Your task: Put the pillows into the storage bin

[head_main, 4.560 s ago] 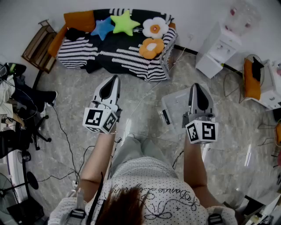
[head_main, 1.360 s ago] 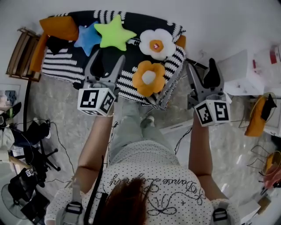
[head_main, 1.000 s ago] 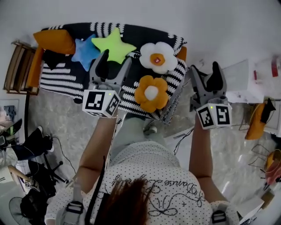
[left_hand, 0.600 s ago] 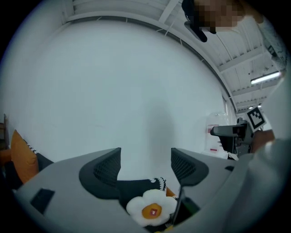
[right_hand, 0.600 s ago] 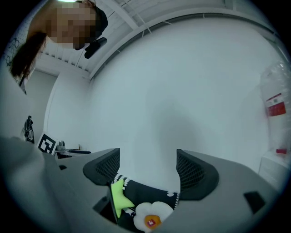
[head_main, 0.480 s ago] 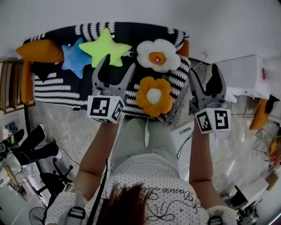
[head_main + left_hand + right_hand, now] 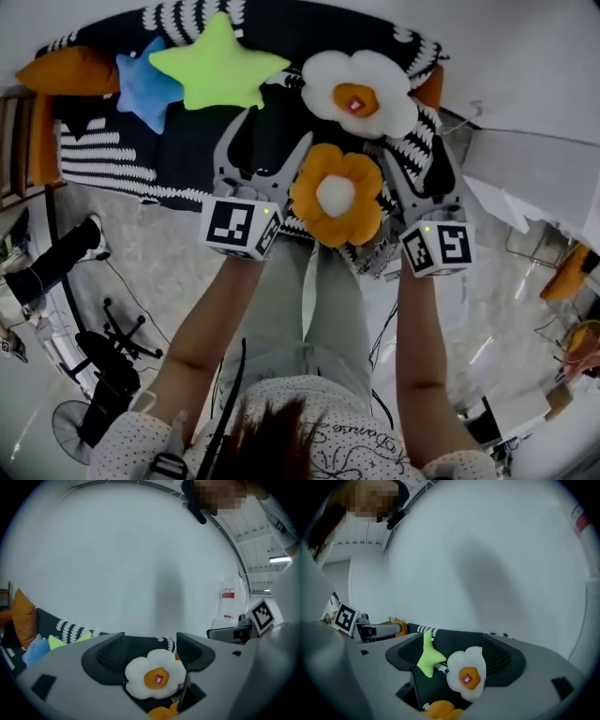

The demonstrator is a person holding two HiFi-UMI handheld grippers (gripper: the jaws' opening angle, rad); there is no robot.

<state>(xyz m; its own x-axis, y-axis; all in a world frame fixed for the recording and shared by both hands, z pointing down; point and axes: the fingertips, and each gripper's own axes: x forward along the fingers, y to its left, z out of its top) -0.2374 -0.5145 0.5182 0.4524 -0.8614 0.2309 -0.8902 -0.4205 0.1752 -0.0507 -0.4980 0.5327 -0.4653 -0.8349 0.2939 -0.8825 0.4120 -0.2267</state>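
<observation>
Both bare forearms reached straight forward, roughly parallel, one on each side of the person's light-trousered legs point(image 7: 314, 300). The left gripper point(image 7: 264, 142) and the right gripper point(image 7: 417, 167) hung over the front edge of the sofa draped in a black-and-white striped knitted blanket point(image 7: 103, 155). The orange flower-shaped plush pillow with a white centre point(image 7: 336, 194) lay on that front edge between them, with each gripper just beside it. Whether either touched it could not be told.

The left gripper's jaws stood spread with nothing grasped. Its own view looked through the gap to the white flower-shaped plush pillow with an orange centre point(image 7: 155, 674), which lay further back near the sofa's rear edge. The right gripper's jaws were likewise parted and empty, framing that white flower and the lime-green star-shaped plush pillow point(image 7: 427, 657).

A blue star-shaped plush pillow point(image 7: 143, 86) lay against the green star toward the sofa's left end. Beside it, an orange oblong cushion point(image 7: 70, 70) sat in the left rear corner.
</observation>
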